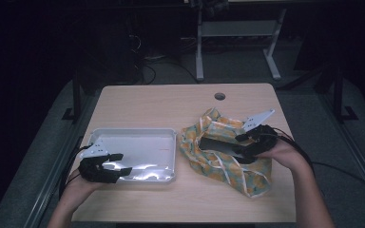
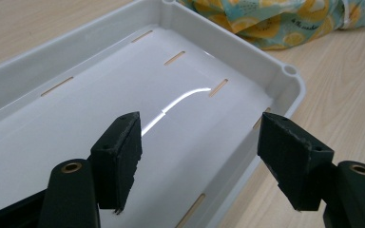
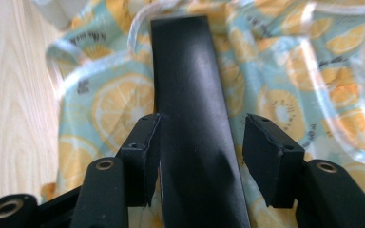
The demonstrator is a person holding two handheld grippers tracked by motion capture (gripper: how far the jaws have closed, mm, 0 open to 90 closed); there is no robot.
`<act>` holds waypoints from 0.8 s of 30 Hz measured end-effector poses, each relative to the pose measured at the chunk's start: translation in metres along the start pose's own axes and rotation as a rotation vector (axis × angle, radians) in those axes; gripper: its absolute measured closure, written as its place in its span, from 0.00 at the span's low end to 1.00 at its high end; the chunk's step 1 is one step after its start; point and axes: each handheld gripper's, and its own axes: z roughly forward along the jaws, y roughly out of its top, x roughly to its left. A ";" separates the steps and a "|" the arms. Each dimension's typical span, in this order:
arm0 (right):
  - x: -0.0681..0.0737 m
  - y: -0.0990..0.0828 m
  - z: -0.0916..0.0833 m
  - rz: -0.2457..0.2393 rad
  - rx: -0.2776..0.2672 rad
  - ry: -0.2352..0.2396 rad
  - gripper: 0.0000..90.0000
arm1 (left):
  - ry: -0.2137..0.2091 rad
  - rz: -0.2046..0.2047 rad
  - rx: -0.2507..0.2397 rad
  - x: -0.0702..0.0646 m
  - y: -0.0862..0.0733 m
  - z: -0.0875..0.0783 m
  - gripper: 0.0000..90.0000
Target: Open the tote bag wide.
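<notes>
**A:** Black, flat, long: the box (image 3: 190, 118) lies on the citrus-print cloth bag (image 1: 228, 156), running straight out between the jaws of the right gripper (image 3: 199, 152). Left pad looks to touch its edge; right pad stands off with a gap. Can't call it a firm grip.

**B:** And the other tool?

**A:** Left gripper (image 2: 199, 156), jaws wide apart, nothing between them. White plastic tray (image 2: 266, 66) sits just ahead of and below its tips; the right-hand jaw hangs over the tray's near rim.

**B:** Bag relative to that gripper?

**A:** Beyond the tray's far corner, resting on the wooden table (image 1: 171, 102), close beside the tray; can't tell whether they touch.

**B:** Hands?

**A:** High view: one hand on each gripper, well apart.
</notes>
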 end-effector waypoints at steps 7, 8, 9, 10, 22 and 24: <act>-0.002 0.000 0.009 -0.029 0.027 0.038 0.49 | -0.001 -0.016 0.013 -0.005 -0.008 0.000 0.35; -0.002 0.000 0.009 -0.030 0.028 0.039 0.49 | 0.001 -0.015 0.011 -0.006 -0.008 -0.001 0.35; -0.003 -0.001 0.010 -0.036 0.031 0.040 0.49 | 0.001 -0.012 0.007 -0.006 -0.008 -0.001 0.35; -0.003 -0.001 0.010 -0.037 0.036 0.041 0.49 | 0.002 -0.014 0.000 -0.006 -0.009 -0.002 0.35; -0.004 -0.003 0.013 -0.077 0.067 0.015 0.46 | 0.019 0.008 -0.031 -0.014 -0.018 -0.007 0.35; -0.003 -0.003 0.016 -0.078 0.076 0.015 0.45 | 0.021 0.013 -0.030 -0.014 -0.017 -0.007 0.35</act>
